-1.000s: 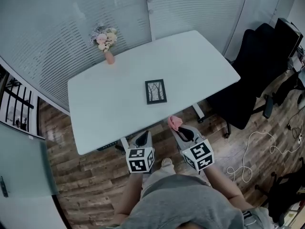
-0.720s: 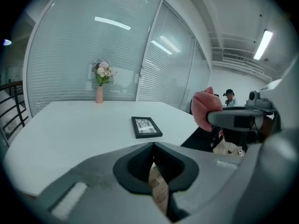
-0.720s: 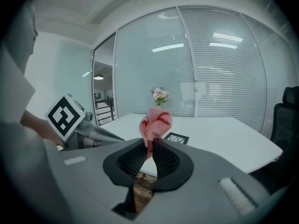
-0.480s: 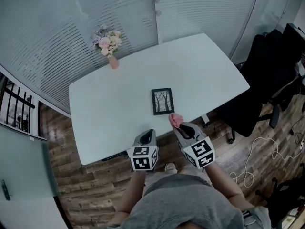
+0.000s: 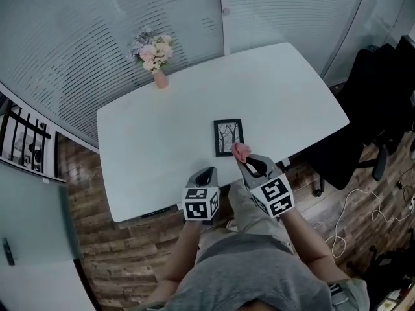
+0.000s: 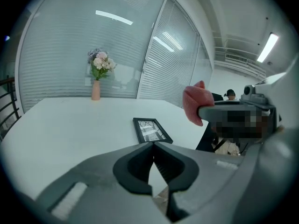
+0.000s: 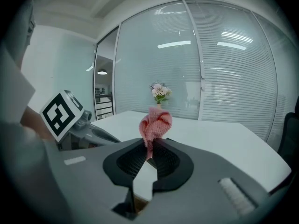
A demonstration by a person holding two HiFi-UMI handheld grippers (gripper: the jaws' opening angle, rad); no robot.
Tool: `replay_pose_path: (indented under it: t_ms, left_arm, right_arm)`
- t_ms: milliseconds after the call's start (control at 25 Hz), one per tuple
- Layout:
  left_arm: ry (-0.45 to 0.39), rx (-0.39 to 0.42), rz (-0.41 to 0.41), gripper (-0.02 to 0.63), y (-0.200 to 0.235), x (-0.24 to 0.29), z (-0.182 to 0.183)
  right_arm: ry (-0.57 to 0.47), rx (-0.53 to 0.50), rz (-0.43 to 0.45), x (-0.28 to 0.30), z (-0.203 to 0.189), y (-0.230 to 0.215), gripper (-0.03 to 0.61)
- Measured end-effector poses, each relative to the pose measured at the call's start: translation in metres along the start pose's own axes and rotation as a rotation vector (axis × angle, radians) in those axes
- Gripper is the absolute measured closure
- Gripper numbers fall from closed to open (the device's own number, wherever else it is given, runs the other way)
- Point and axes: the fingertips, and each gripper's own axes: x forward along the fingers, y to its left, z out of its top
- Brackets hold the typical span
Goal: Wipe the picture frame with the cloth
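**Holding a pink cloth (image 5: 240,151) by the picture frame (image 5: 228,137)**

We hold two grippers low in the middle of the head view, at the near edge of the white table (image 5: 155,141).

Our right gripper (image 7: 150,146) has its jaws squeezed tight on the pink cloth. The cloth sticks up in a little bunch above the jaw tips.

Our left gripper (image 6: 153,144) has its jaws pressed together, and nothing is between them. It sits to the left of the right gripper, a little nearer to us.

The picture frame lies flat on the table, in the middle of the head view. It is black, with a gray picture of trees inside. The cloth is right by the frame's lower right corner. From above we cannot tell if the two touch. In the left gripper view the cloth looks lifted off the table, to the right of the frame.

A small pink vase of flowers (image 5: 155,54) stands at the far side of the table, in the upper left of the head view. A black chair (image 5: 373,122) is at the right edge. A wood floor (image 5: 130,251) shows in the lower left.
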Motion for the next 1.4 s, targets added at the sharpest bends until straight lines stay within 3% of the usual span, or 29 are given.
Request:
replay_pose_path:
  t_ms: [520,840,1400]
  left_arm:
    - [0.057,-0.003,-0.032,0.609,0.015,0.051,0.008]
    - [0.138,-0.013,-0.054,0.58,0.021,0.073,-0.003]
    - [0.201,-0.025,-0.067,0.561,0.024,0.087,-0.009]
  right_arm:
    - [0.044,-0.085,0.031,0.071,0.011,-0.044,0.54]
    - [0.145,-0.161,0.065,0.115,-0.002,-0.062,0.54]
    - [0.311,-0.335,0.105,0.173,-0.03,-0.077,0.54]
